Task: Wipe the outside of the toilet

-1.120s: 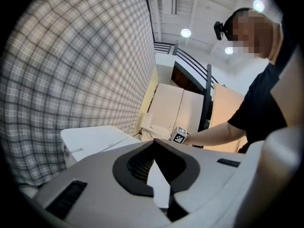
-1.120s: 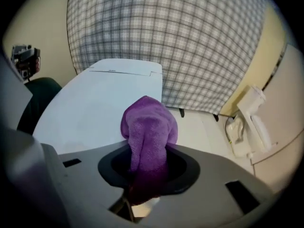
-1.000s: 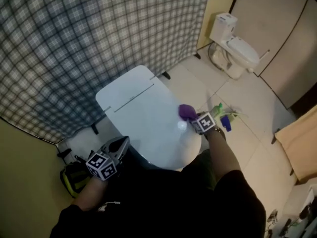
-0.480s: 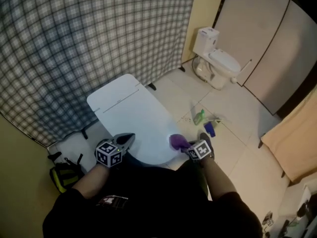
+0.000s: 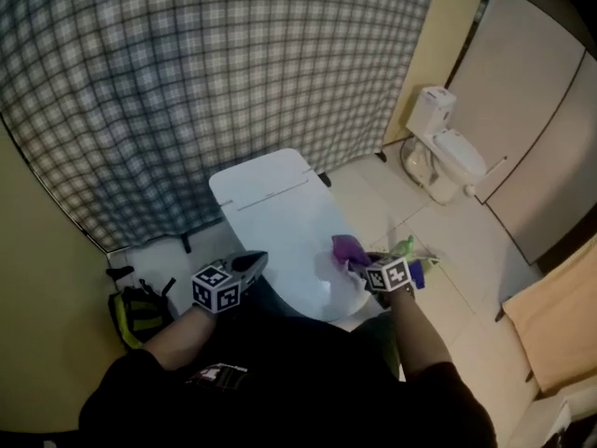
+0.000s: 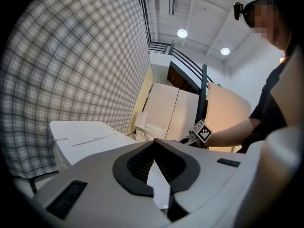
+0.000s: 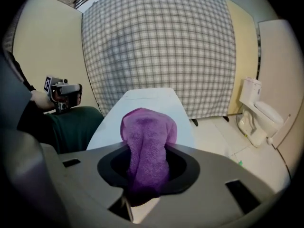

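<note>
The white toilet (image 5: 280, 215) stands in front of me with its lid shut, and shows again in the right gripper view (image 7: 145, 101). My right gripper (image 5: 354, 261) is shut on a purple cloth (image 5: 347, 247) at the lid's front right rim. In its own view the cloth (image 7: 147, 127) bulges up between the jaws of the right gripper (image 7: 147, 158). At the front left of the toilet my left gripper (image 5: 250, 266) is shut and holds nothing. In the left gripper view its jaw tips (image 6: 154, 142) meet.
A checked curtain (image 5: 187, 82) hangs behind the toilet. A second toilet (image 5: 451, 152) stands at the back right by beige panels. A green spray bottle (image 5: 403, 246) and a blue item (image 5: 417, 273) lie on the tiled floor right of my hand. A black-and-yellow bag (image 5: 138, 311) sits at left.
My right gripper has carried the cloth from the lid's right side round the front rim and back to the front right. The left gripper stayed at the front left. The head view shifted.
</note>
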`<action>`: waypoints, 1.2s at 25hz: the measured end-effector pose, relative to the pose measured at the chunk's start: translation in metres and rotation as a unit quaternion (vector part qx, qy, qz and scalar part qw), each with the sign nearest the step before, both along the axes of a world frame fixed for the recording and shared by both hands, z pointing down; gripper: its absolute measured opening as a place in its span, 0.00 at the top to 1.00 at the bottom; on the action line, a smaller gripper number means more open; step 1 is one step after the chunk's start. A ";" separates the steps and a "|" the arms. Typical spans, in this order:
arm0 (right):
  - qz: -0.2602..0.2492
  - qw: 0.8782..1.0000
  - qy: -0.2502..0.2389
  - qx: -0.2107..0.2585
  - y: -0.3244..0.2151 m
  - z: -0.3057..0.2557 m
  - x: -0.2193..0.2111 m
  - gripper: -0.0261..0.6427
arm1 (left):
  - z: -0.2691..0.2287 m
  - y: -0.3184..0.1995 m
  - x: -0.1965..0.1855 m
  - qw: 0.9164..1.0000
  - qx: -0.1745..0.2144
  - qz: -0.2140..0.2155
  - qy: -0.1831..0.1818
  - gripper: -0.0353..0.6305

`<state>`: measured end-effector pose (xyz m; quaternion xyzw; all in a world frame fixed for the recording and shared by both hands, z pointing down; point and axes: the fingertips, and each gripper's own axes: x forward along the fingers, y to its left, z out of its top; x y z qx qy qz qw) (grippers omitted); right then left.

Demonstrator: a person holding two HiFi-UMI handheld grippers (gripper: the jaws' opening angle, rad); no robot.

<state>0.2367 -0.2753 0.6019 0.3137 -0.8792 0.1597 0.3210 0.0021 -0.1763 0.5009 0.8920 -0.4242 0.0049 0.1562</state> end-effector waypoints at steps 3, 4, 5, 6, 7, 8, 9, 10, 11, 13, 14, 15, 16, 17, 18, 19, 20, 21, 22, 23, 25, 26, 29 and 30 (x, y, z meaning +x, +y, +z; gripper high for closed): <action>-0.035 0.999 0.006 0.038 -0.020 -0.023 -0.070 0.77 | -0.003 0.000 -0.027 1.000 0.010 -0.008 -0.012 0.94; -0.051 0.997 0.013 0.053 -0.027 -0.029 -0.097 0.77 | -0.003 0.001 -0.040 1.000 0.012 -0.016 -0.015 0.94; -0.071 0.995 0.023 0.067 -0.033 -0.035 -0.127 0.77 | -0.003 0.003 -0.056 0.999 0.013 -0.029 -0.017 0.94; -0.093 0.992 0.036 0.080 -0.039 -0.041 -0.158 0.77 | -0.004 0.005 -0.073 0.999 0.014 -0.044 -0.017 0.94; -0.111 0.988 0.050 0.092 -0.044 -0.044 -0.189 0.77 | -0.004 0.007 -0.092 0.998 0.014 -0.058 -0.015 0.94; -0.125 0.985 0.063 0.102 -0.049 -0.046 -0.217 0.77 | -0.006 0.009 -0.110 0.997 0.015 -0.071 -0.014 0.94; -0.134 0.982 0.077 0.109 -0.055 -0.044 -0.243 0.77 | -0.008 0.011 -0.128 0.996 0.017 -0.083 -0.013 0.94; -0.141 0.979 0.091 0.113 -0.062 -0.041 -0.267 0.77 | -0.009 0.013 -0.146 0.995 0.019 -0.095 -0.012 0.94; -0.147 0.977 0.105 0.116 -0.068 -0.037 -0.290 0.77 | -0.011 0.016 -0.163 0.994 0.020 -0.108 -0.012 0.94; -0.159 0.972 0.124 0.117 -0.079 -0.029 -0.334 0.77 | -0.012 0.022 -0.195 0.991 0.022 -0.130 -0.014 0.94; -0.166 0.970 0.131 0.118 -0.084 -0.027 -0.355 0.77 | -0.011 0.024 -0.211 0.990 0.021 -0.141 -0.015 0.94; -0.173 0.968 0.136 0.118 -0.089 -0.024 -0.377 0.77 | -0.010 0.027 -0.226 0.988 0.020 -0.151 -0.015 0.94; -0.178 0.967 0.141 0.118 -0.093 -0.020 -0.397 0.77 | -0.007 0.029 -0.241 0.987 0.017 -0.160 -0.014 0.94; -0.180 0.964 0.151 0.121 -0.099 -0.016 -0.414 0.77 | -0.004 0.031 -0.255 0.986 0.013 -0.169 -0.010 0.94; -0.180 0.962 0.162 0.126 -0.107 -0.012 -0.429 0.77 | -0.001 0.033 -0.268 0.984 0.009 -0.176 -0.005 0.94; -0.178 0.960 0.171 0.134 -0.114 -0.009 -0.444 0.77 | 0.003 0.035 -0.279 0.983 0.004 -0.183 0.001 0.94; -0.177 0.958 0.178 0.141 -0.122 -0.006 -0.459 0.77 | 0.006 0.037 -0.289 0.982 0.000 -0.190 0.005 0.94; -0.177 0.956 0.183 0.145 -0.127 -0.003 -0.473 0.77 | 0.009 0.040 -0.300 0.980 -0.005 -0.198 0.008 0.94; -0.179 0.955 0.188 0.146 -0.131 0.001 -0.487 0.77 | 0.012 0.043 -0.309 0.978 -0.009 -0.206 0.011 0.94; -0.182 0.952 0.196 0.146 -0.133 0.006 -0.497 0.77 | 0.015 0.047 -0.317 0.977 -0.013 -0.214 0.015 0.94; -0.185 0.944 0.224 0.155 -0.138 0.015 -0.510 0.77 | 0.023 0.054 -0.330 0.973 -0.024 -0.227 0.023 0.94; -0.186 0.940 0.237 0.162 -0.141 0.017 -0.513 0.77 | 0.027 0.057 -0.335 0.972 -0.029 -0.230 0.024 0.94; -0.189 0.934 0.248 0.172 -0.147 0.017 -0.520 0.77 | 0.038 0.060 -0.347 0.970 -0.039 -0.236 0.034 0.94; -0.190 0.933 0.253 0.170 -0.147 0.017 -0.518 0.77 | 0.039 0.059 -0.350 0.970 -0.039 -0.237 0.041 0.94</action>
